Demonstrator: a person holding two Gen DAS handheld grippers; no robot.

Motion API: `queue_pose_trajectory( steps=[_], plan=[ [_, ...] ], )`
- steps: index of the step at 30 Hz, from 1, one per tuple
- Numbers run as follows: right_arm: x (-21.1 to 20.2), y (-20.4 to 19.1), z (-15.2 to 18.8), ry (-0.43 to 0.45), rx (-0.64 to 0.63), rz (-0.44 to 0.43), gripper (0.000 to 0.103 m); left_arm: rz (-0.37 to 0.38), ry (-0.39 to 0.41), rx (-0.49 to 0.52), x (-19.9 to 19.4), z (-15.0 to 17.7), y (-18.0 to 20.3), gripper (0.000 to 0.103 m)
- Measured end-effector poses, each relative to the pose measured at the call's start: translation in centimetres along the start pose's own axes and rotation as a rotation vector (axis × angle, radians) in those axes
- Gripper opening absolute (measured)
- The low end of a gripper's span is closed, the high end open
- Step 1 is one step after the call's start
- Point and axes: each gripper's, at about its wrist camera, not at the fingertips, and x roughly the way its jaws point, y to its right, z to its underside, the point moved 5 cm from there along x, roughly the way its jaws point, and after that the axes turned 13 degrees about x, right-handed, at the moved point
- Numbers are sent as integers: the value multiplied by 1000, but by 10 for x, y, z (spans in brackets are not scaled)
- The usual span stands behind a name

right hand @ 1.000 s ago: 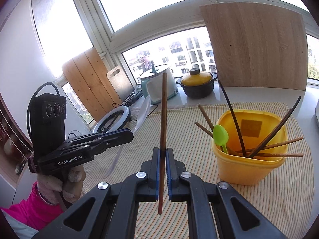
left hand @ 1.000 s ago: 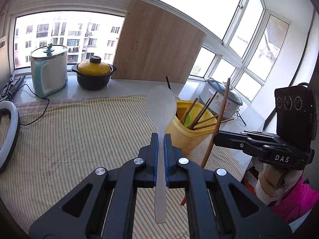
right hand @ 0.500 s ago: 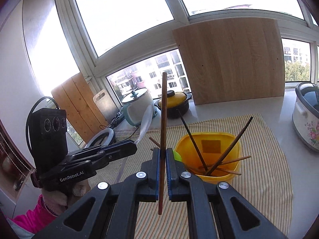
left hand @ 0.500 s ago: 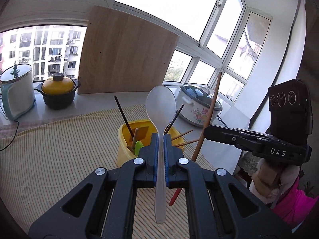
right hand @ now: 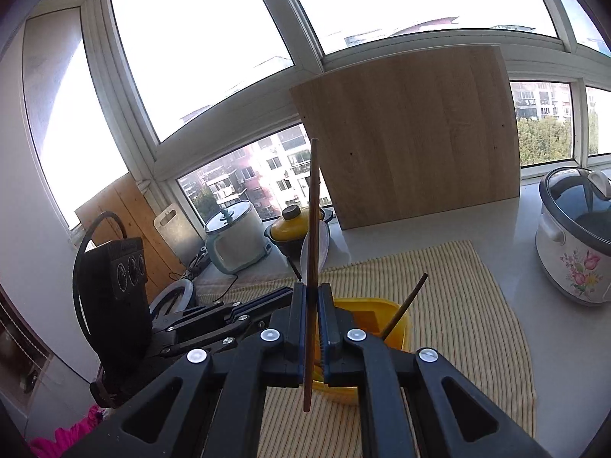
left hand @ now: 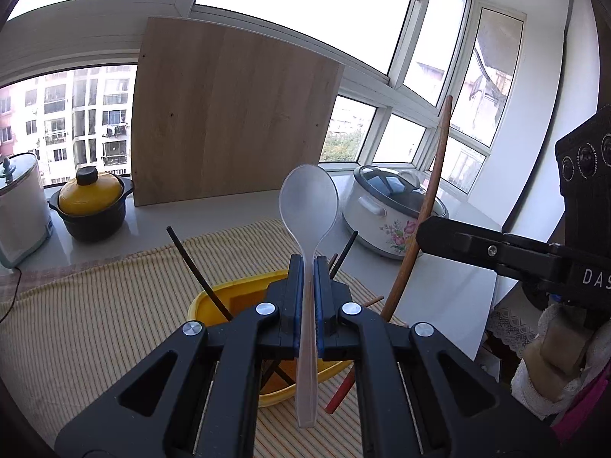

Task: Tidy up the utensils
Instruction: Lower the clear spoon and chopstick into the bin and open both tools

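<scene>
Two utensils in my hold, both now carried in over the yellow tub (left hand: 208, 301). Item one: clear plastic spoon (left hand: 308, 206), pinched at its handle by my left hand-held gripper (left hand: 308, 297), bowl end up, upright. Item two: wooden chopstick (right hand: 312, 252), clamped near its lower part by my right hand-held gripper (right hand: 312, 324), upright, slightly tilted.

Change noted: a second ago the tub sat well ahead of both grippers; it now lies directly under and behind the jaws in each view, and the two grippers have closed in side by side. My reading: transport is about done, and the drop into the tub is the step at hand.

Tub contents: several dark chopsticks (left hand: 198, 267) leaning out at angles; the rest is hidden behind the jaws. Risk: the incoming pieces could catch on those.

Tub stands on a yellow striped cloth (left hand: 95, 305) over the desk (left hand: 450, 290). Beyond: flowered rice cooker (left hand: 385, 213), wooden board (left hand: 229, 114) against the window, yellow-lidded pot (left hand: 91, 206).
</scene>
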Motion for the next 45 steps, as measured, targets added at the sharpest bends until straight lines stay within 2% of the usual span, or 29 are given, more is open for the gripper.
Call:
queue_pose_trajectory(
  steps=[9,15,20,36,42,45],
  plan=[
    [5,17,-19,30,41,3,3,-68,6,17,25,-4,-1,3],
    [13,26,-21,31,49,21,3,-133,14,82,36,-6,7,3],
    [20,29,-18,22,35,39,3,-151,25,93,42,-8,8,3],
    [35,38,0,-26,32,69,4,-126,21,60,35,-3,3,3],
    [45,39,13,-65,17,76,8,-113,29,45,23,-2,1,3],
    [49,40,22,-77,0,105,14,-107,30,38,15,1,0,3]
  ],
)
